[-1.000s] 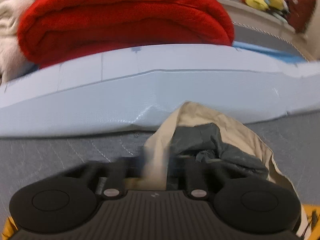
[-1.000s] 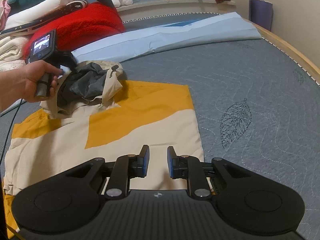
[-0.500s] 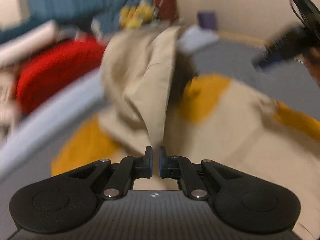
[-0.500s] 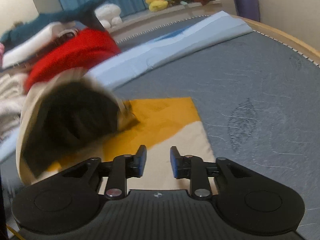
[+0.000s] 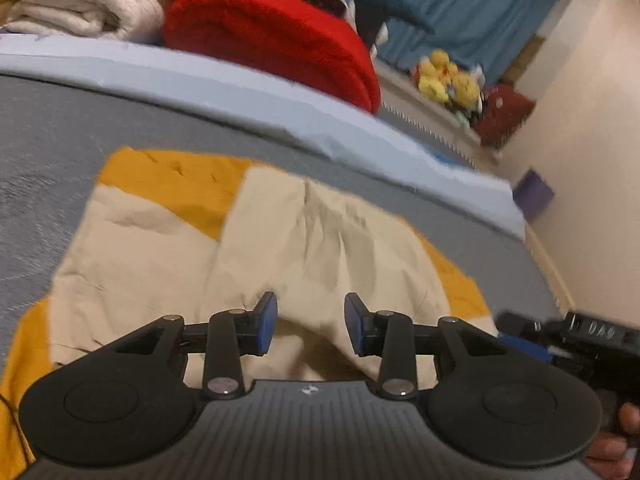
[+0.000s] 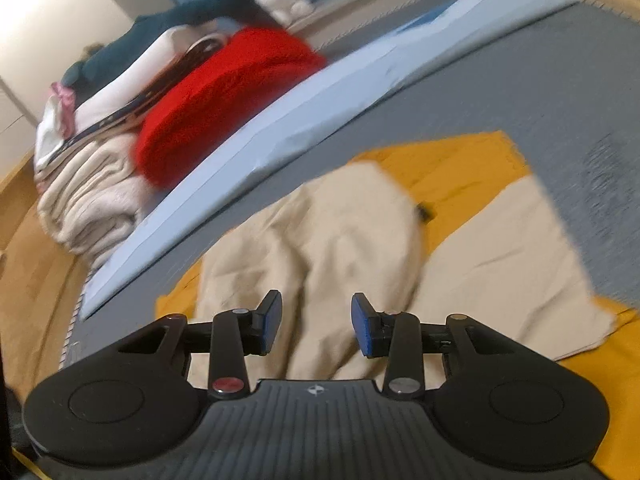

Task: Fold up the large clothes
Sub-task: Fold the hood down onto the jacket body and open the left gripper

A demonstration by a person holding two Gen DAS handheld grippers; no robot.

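Note:
A beige and mustard-yellow hooded garment (image 5: 280, 248) lies spread on the grey bed, its beige hood folded down flat onto its body. My left gripper (image 5: 310, 326) is open and empty, low over the beige cloth. The garment also shows in the right wrist view (image 6: 352, 232), where my right gripper (image 6: 316, 326) is open and empty just above the folded hood. The right gripper's black body (image 5: 580, 344) shows at the right edge of the left wrist view, close beside my left gripper.
A light blue folded sheet (image 5: 240, 92) runs along the far side of the grey mattress (image 5: 40, 136). Behind it lie a red blanket (image 5: 272, 36) and cream blankets (image 5: 84, 0). Plush toys (image 5: 448, 80) sit by a blue curtain. The bed's wooden edge (image 6: 36, 264) is at the left.
My left gripper carried the hood over onto the garment's body and let it go; its jaws went from shut to open. My right gripper opened wider and moved in over the hood.

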